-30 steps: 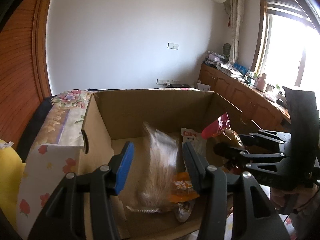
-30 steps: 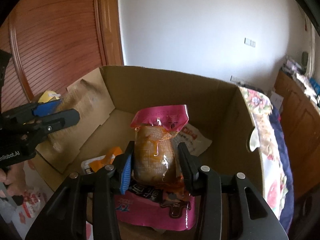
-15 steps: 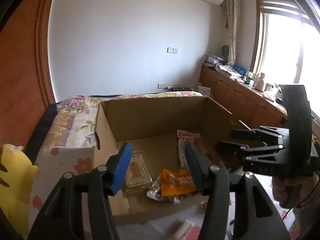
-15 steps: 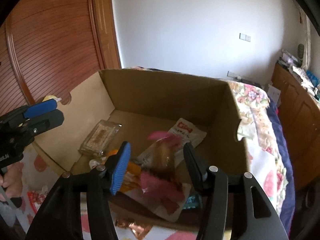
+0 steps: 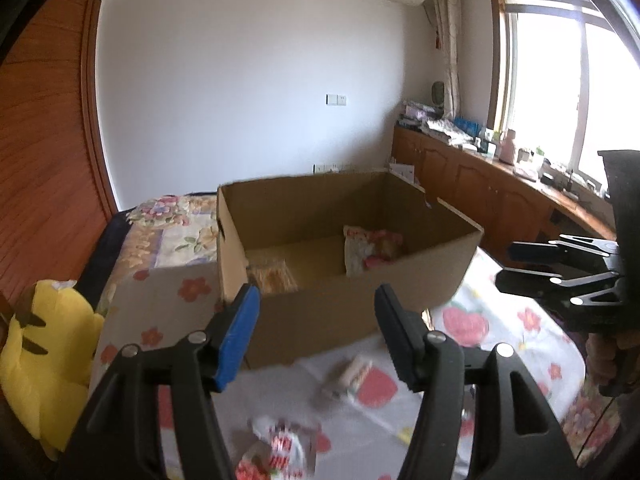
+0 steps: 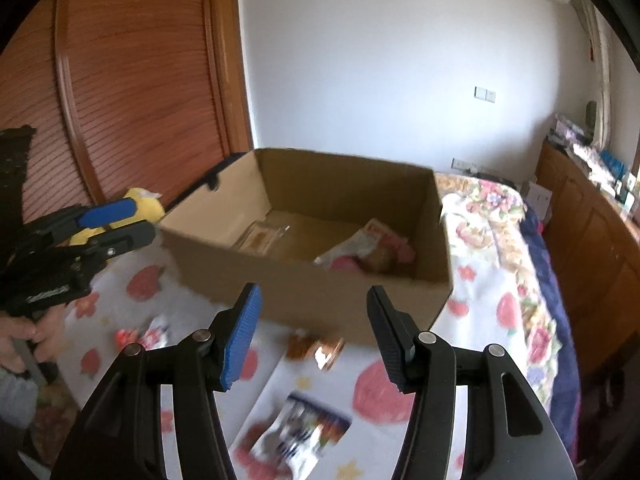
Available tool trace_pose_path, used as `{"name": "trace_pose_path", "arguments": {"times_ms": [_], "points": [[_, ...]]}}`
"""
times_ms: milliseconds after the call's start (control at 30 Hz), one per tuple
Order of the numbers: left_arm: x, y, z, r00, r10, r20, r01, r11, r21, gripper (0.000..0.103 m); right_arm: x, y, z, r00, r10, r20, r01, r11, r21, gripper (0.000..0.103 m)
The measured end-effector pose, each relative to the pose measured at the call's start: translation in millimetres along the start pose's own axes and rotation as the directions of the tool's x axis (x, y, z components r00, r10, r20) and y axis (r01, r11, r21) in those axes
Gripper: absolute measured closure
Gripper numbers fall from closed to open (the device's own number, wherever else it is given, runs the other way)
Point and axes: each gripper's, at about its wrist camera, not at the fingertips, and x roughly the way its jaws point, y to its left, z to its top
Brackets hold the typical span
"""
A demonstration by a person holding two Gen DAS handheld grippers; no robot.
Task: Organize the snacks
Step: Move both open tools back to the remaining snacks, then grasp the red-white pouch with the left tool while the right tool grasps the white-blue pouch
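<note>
Nearest in the left wrist view, the left gripper point(image 5: 316, 300) has its jaws about half apart and opening, with nothing between them. Below it, on the fruit-print sheet point(image 5: 472, 324), lies a blurred red-and-white packet point(image 5: 286, 446) at the near edge and a small wrapped roll point(image 5: 352, 374) a little farther on. To the right the right gripper point(image 5: 520, 264) shows side-on, held by a hand point(image 5: 610, 360).

In the right wrist view, the right gripper point(image 6: 312, 304) is likewise part-open and widening, gripping nothing. Under it a blue-and-white packet point(image 6: 300, 432) lies near on the sheet point(image 6: 500, 308), with a coppery packet point(image 6: 316, 348) just in front of the box's near wall and a red-and-white packet point(image 6: 140, 334) to the left. The left gripper point(image 6: 116, 220) is at far left, a hand point(image 6: 24, 332) on its grip.

Beyond both grippers sits the open box point(image 5: 344, 312), resting on the sheet. Inside it, a clear tray of snacks point(image 5: 272, 276) lies at the near left and a white packet point(image 5: 356, 252) leans beside a pink bag point(image 5: 382, 248) at the right; the same three are seen from the right wrist as the tray point(image 6: 262, 236), white packet point(image 6: 356, 244) and pink bag point(image 6: 384, 258).

A yellow plush point(image 5: 44, 344) sits left of the box. Farther back are the floral bedcover point(image 5: 168, 220), wooden cabinets point(image 5: 480, 196) along the right wall and a window point(image 5: 568, 80).
</note>
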Motion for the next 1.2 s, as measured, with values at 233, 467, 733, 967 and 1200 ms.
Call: {"name": "trace_pose_path", "arguments": {"times_ms": [233,467,733,967,1200], "points": [[1,-1,-43,0.997,0.011,-0.073,-0.01,1.0,0.017,0.042,7,-1,-47,0.999,0.012,-0.046,-0.01,0.998,0.056,0.032],[15,-2,-80,0.987,0.029,-0.158,-0.023,0.999,0.037,0.04,29,-4,-80,0.992,-0.016,-0.124,0.025,0.997,0.074,0.03],[32,9,-108,0.969,0.052,-0.242,-0.043,0.998,0.043,0.039,52,-12,-106,0.979,-0.018,-0.204,0.04,0.994,0.106,0.03],[42,15,-118,0.959,0.071,-0.273,-0.061,0.997,0.047,0.039,64,-9,-109,0.973,-0.019,-0.231,0.042,0.995,0.093,0.03],[51,18,-122,0.949,0.08,-0.304,-0.065,0.996,0.061,0.038,73,-2,-110,0.97,-0.048,-0.236,0.062,0.997,0.05,0.03]]}}
